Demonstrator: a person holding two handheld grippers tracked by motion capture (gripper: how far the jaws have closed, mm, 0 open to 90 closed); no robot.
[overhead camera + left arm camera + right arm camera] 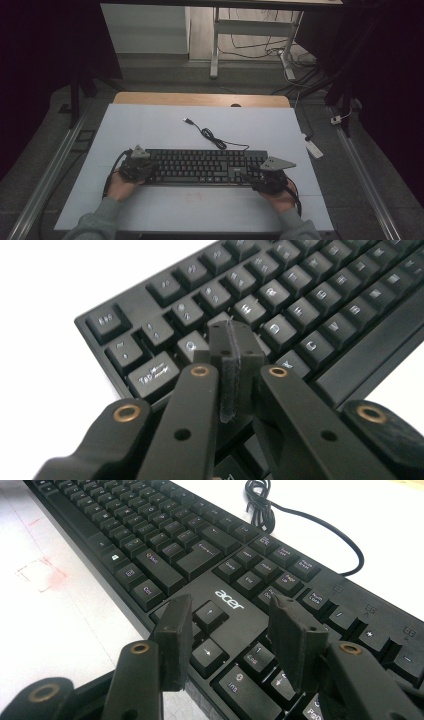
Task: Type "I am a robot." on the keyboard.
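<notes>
A: Where's the keyboard (200, 166)?

B: I see it lying flat on the white tabletop (150, 130), near my edge, its cable (212, 136) curling away toward the far side.

A: And your left gripper (231, 347)?

B: I've got its jaws pressed together with nothing between them, tips over the keys near Q, at the keyboard's left end.

A: The right gripper (235, 630)?

B: I see its jaws standing well apart over the arrow keys, gripping nothing.

Bare table (150, 125) beyond keyboard (205, 165) — only its cable (212, 137) intrudes.
</notes>
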